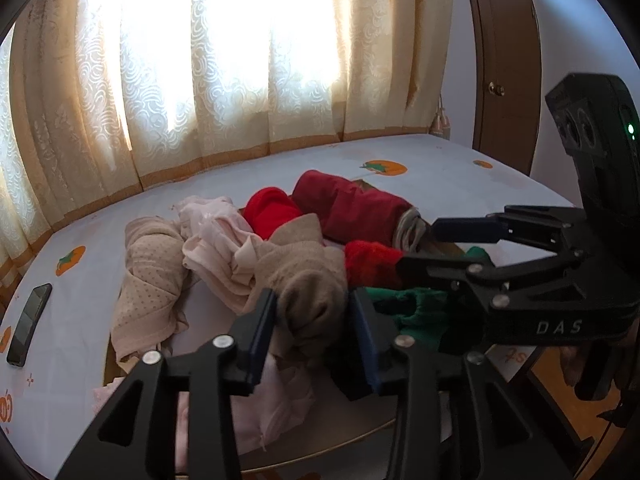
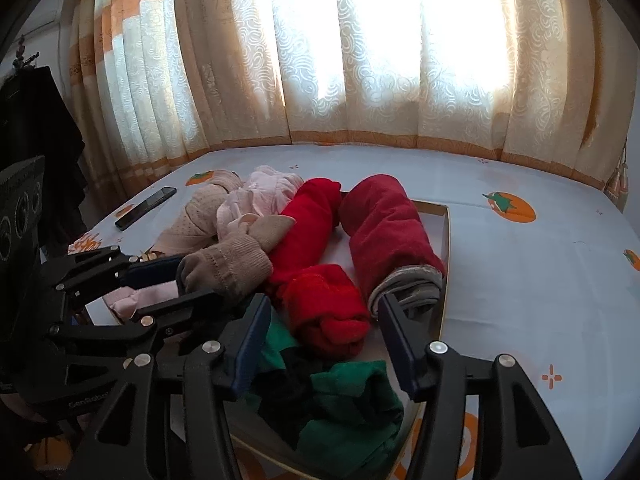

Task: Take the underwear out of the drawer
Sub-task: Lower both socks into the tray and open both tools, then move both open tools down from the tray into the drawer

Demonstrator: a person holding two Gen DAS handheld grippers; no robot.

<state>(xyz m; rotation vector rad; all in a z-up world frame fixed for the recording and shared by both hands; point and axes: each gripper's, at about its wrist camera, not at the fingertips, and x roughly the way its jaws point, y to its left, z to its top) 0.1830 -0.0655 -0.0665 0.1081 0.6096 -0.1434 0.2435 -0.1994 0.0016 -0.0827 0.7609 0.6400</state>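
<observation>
The drawer on the bed holds rolled underwear: a beige roll sits between the left tool's loosened jaws, while red and green pieces lie between the right tool's released jaws.

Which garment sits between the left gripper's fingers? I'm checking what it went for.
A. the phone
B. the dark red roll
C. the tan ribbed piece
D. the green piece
C: the left gripper has the tan ribbed piece between its two fingers, visible in both wrist views.
</observation>
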